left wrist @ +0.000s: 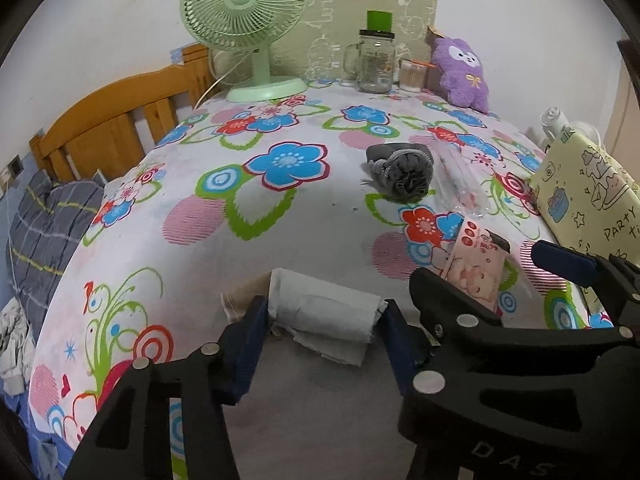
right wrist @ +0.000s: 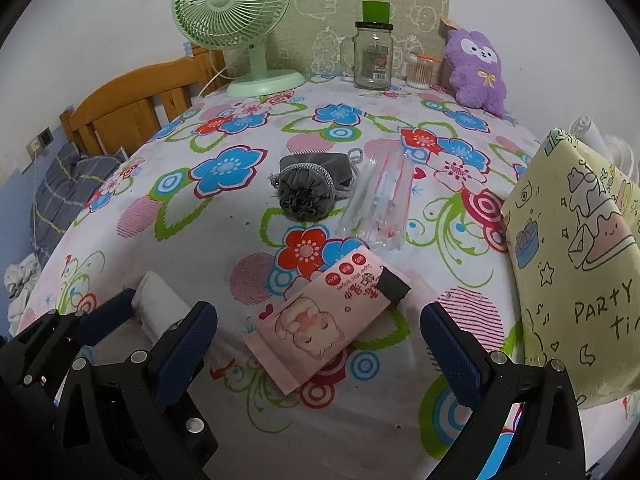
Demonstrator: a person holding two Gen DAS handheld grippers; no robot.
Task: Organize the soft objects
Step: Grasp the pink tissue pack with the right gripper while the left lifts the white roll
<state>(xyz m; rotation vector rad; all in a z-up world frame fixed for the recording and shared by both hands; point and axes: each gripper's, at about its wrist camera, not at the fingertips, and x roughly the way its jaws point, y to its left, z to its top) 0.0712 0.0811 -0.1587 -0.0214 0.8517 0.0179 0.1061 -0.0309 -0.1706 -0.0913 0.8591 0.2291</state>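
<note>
A white folded cloth lies at the near edge of the flowered table cover. My left gripper has a blue pad against each end of it, shut on it; in the right wrist view this same cloth sits between those fingers. My right gripper stands wide open, with a pink wet-wipes pack lying flat between and ahead of its fingertips, touching neither. Further back lie a grey drawstring pouch and a clear plastic packet. A purple plush toy leans at the back right.
A yellow "party time" cushion stands at the right edge. At the back are a green fan, a glass jar and a cotton-swab tub. A wooden bed frame and bedding are off to the left.
</note>
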